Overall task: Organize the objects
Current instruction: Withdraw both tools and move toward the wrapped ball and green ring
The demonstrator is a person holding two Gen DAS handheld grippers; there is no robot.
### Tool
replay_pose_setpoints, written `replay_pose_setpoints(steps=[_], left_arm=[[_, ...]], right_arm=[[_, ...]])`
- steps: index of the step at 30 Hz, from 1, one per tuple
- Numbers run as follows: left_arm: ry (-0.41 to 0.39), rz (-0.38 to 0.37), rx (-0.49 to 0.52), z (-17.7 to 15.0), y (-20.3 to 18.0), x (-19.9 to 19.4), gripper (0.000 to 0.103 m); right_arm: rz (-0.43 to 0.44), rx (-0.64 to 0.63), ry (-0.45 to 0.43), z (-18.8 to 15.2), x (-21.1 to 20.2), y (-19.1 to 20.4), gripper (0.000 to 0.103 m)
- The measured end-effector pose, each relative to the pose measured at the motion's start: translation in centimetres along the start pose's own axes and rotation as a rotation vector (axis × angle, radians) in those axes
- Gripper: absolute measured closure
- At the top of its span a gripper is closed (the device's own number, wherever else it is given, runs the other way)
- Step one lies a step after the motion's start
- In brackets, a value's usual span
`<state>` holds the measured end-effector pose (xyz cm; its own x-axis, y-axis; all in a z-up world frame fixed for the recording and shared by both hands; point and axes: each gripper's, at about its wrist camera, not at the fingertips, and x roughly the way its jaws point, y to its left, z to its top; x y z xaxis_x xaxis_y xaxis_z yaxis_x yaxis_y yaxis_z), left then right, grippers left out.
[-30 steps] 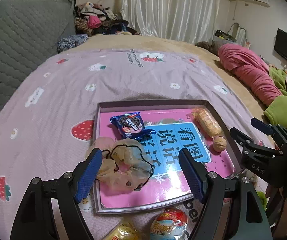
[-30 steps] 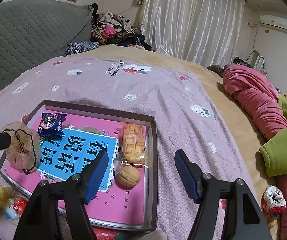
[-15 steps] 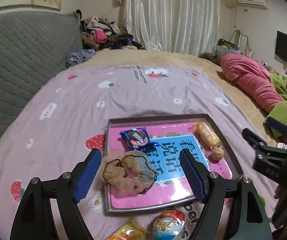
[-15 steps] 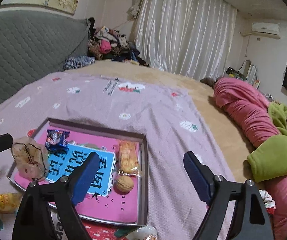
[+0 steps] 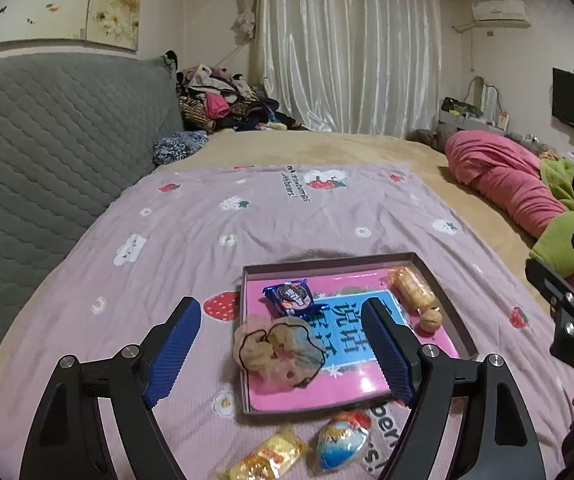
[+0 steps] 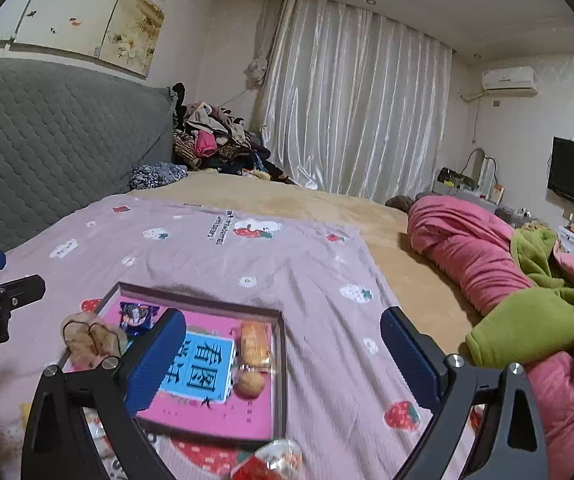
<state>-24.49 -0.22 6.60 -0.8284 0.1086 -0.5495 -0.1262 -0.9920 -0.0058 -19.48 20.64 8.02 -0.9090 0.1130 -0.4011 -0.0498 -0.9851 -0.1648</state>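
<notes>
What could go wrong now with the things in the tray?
The scrunchie hangs over the left wall of the tray, so it may slip out. The walnut lies loose and could roll if the tray is bumped. Two candies outside it might be missed.

A shallow grey-rimmed tray (image 5: 449, 308) with a pink base lies flat near the bed's front edge, holding a beige fabric scrunchie (image 5: 277, 350), blue biscuit packet (image 5: 290, 296), orange wrapped snack (image 5: 411, 290) and walnut (image 5: 430, 319).

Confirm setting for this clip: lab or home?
Home, most likely a bedroom: work happens on a bed under a strawberry-print sheet, with a quilted grey headboard, a clothes pile and a wall air conditioner.
</notes>
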Motion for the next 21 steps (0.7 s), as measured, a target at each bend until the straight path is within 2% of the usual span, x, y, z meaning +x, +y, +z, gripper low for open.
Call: replay_pose_setpoints(steps=[12, 21], left_arm=[[0.046, 0.027, 0.005, -3.4, -1.3, -5.4, 0.019], [0.043, 0.042, 0.011, -3.9, -1.3, -10.3, 0.019]], right_arm=[[-0.014, -0.053, 0.056, -1.8, -6.6, -1.8, 0.004], [-0.003, -0.041, 0.063, -2.7, -11.6, -2.6, 0.004]])
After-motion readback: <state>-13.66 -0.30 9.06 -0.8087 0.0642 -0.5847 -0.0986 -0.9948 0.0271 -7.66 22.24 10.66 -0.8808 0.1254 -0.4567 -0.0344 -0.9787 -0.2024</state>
